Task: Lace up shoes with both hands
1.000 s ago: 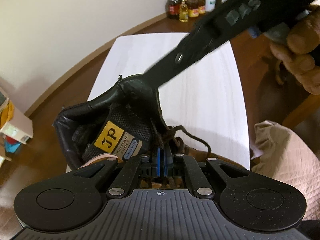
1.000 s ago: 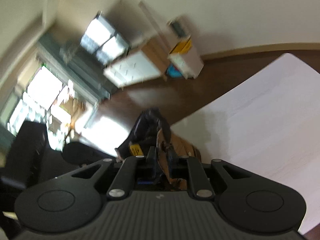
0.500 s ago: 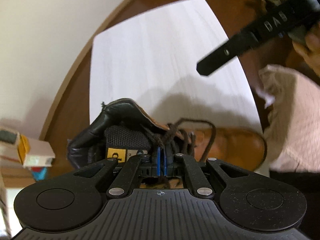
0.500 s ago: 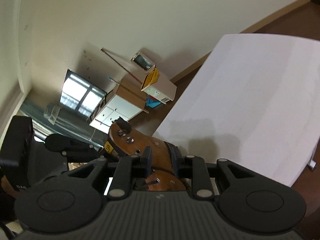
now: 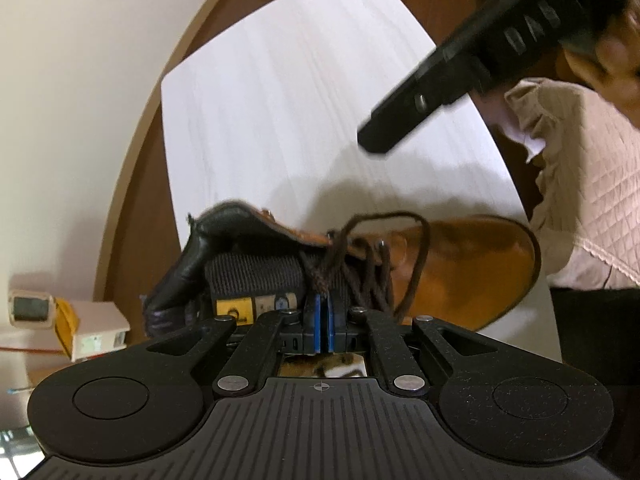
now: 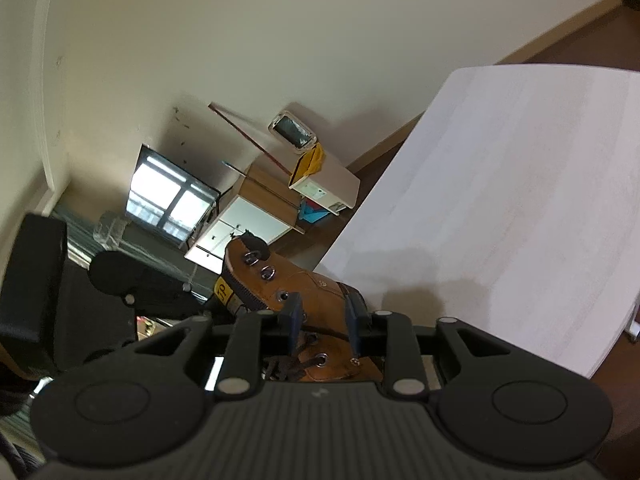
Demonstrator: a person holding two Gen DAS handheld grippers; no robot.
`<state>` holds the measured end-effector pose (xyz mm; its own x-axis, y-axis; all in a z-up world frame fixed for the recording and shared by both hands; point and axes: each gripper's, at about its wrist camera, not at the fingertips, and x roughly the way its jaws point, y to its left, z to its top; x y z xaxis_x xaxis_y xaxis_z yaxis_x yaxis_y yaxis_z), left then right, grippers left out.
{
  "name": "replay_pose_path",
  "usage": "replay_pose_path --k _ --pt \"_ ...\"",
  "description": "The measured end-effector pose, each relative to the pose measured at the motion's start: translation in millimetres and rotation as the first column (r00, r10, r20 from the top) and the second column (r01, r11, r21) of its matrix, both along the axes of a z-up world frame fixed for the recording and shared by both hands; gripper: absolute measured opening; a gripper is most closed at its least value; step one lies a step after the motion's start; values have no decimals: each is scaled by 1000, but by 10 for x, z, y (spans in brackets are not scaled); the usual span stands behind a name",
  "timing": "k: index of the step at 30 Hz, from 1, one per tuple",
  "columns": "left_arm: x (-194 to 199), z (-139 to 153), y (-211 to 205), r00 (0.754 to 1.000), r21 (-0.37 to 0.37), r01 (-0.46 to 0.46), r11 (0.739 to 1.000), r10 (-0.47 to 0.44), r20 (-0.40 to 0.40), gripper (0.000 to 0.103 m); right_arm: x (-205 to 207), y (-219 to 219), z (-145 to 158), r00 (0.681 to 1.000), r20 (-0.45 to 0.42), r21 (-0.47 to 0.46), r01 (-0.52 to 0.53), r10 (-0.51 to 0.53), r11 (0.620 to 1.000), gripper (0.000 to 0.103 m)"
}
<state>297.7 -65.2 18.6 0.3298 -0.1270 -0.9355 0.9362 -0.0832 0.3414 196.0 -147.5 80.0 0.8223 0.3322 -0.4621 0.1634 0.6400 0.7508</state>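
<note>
A brown leather boot (image 5: 472,268) with a black padded collar lies on the white table (image 5: 300,100), toe to the right. Its dark brown lace (image 5: 420,240) rises in a loop over the eyelets. My left gripper (image 5: 323,312) is shut on a strand of that lace, the blue pads pressed together. The right gripper's black fingers (image 5: 400,128) hover above the table, beyond the boot. In the right wrist view my right gripper (image 6: 323,316) has its jaws opening; the boot's upper (image 6: 316,288) with metal eyelets sits between them, not pinched.
A person's hand (image 5: 612,56) and pink quilted clothing (image 5: 592,184) are at the right. Boxes (image 5: 92,332) stand on the brown floor at the left. A wooden cabinet (image 6: 256,216) stands by the wall. The table's near edge (image 6: 600,360) runs just right of the boot.
The left view has rolled, and the boot's toe now shows at the right. The right gripper pulled away from the boot's collar, then drew nearer. Its jaws stand wider than before.
</note>
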Motion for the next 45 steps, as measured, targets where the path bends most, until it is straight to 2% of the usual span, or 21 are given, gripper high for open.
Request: replay_pose_path --k 5,10,13,15,18,19,20,21,24,29,33,35,39,42,43,45 --pt "25 -19 -48 1000 -8 -4 1000 4 6 4 75 159 45 999 -4 -48 -46 46 998 34" --pt "-6 -42 -37 1000 -15 -11 1000 12 26 4 55 266 67 998 -7 -52 -61 61 997 36" --pt "43 -77 -47 998 -32 -64 997 65 24 4 79 320 59 998 -15 -65 -61 60 996 36" --pt "73 -89 -45 996 -42 -87 995 87 18 4 79 364 86 998 -9 -109 -61 60 992 36" --pt "179 -53 -22 983 -88 -182 979 179 -44 4 111 422 121 997 -4 -180 -73 74 981 36" --pt "260 -23 10 969 -107 -238 965 229 -92 4 131 453 131 997 -3 -208 -80 81 975 36" --pt "376 19 52 943 -126 -311 942 291 -159 4 155 483 133 996 -2 -222 -88 89 971 36" --pt "414 52 62 936 -127 -328 936 304 -177 4 180 512 133 995 0 -232 -95 98 968 36" --pt "613 118 128 878 -125 -420 899 368 -305 5 263 602 123 993 7 -244 -115 120 963 36" --pt "708 124 159 845 -127 -458 880 387 -368 5 341 726 100 995 10 -247 -90 95 965 36" --pt "806 120 211 775 -136 -546 827 437 -456 5 308 770 88 998 7 -231 -62 66 971 36" --pt "846 107 235 749 -138 -575 807 451 -485 5 287 777 83 998 5 -231 -57 59 971 36" --pt "829 77 242 743 -169 -591 788 452 -493 5 268 778 80 999 1 -229 -51 53 972 36" --pt "858 43 279 722 -179 -619 765 463 -514 6 236 780 88 999 0 -226 -43 44 973 36" --pt "874 29 293 714 -179 -626 759 466 -523 9 223 780 92 999 0 -227 -37 38 973 38" --pt "934 19 347 666 -172 -668 724 479 -572 11 188 777 97 999 1 -219 -31 32 975 39"
